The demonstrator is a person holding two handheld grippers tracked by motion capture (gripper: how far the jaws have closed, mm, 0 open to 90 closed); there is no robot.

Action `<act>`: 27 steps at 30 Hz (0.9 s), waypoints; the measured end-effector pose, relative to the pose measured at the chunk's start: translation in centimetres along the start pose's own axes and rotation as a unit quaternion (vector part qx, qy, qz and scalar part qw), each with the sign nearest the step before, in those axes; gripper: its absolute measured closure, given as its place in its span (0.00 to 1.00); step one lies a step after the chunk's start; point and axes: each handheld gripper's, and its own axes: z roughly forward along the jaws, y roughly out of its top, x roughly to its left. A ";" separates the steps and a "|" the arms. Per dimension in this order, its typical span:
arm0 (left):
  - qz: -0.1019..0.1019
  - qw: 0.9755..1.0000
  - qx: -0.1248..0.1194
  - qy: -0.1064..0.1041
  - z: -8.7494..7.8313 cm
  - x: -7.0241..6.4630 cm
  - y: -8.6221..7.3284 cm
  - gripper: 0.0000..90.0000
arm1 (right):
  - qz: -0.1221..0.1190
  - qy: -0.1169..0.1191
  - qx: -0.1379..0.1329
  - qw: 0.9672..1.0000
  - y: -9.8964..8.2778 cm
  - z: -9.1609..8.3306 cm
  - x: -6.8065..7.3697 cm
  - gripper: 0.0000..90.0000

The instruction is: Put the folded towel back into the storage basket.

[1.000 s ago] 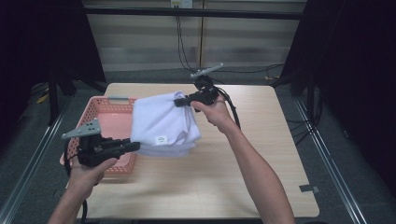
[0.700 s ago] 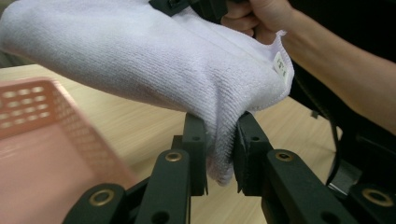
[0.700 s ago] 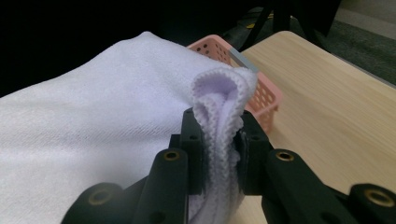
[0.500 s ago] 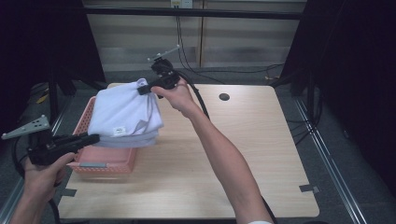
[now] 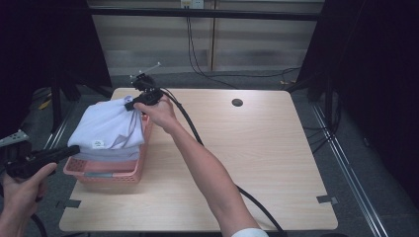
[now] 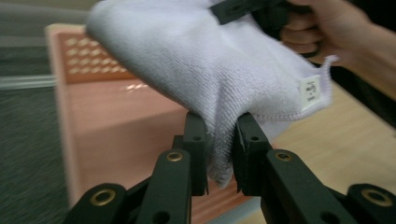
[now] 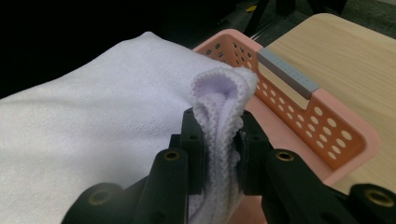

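White folded towel (image 5: 111,129): held over the pink perforated basket (image 5: 111,173) at the table's (image 5: 257,163) left edge. Left gripper (image 6: 219,154) clamps its near fold; right gripper (image 7: 219,140) pinches the far hem. Black cable (image 5: 192,131) trails across the tabletop.

Soft terry cloth towel (image 6: 219,70), perforated plastic basket (image 7: 322,121)

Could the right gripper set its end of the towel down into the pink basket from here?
Probably yes: the right gripper, shut on the folded towel, hangs over the basket's far end, and the basket floor seen below looks bare. The left gripper clamps the near edge.
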 end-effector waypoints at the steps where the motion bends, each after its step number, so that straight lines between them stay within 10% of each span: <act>1: 0.001 1.000 0.012 0.004 0.2 0.3 -0.4 0.86 | 0.003 -0.004 0.000 1.000 -0.3 0.8 -0.1 0.85; 10: -0.022 0.997 0.067 0.036 2.1 1.6 -2.9 0.80 | 0.002 -0.033 0.008 0.999 -3.0 5.7 -0.6 0.83; 15: -0.003 0.996 0.062 0.056 2.0 0.7 -2.9 0.49 | -0.007 -0.047 0.006 0.999 -3.8 6.5 -1.2 0.56; 27: 0.013 0.999 -0.013 0.030 2.1 -4.7 -2.0 0.38 | -0.052 0.005 -0.066 0.996 -4.6 -0.7 -1.0 0.44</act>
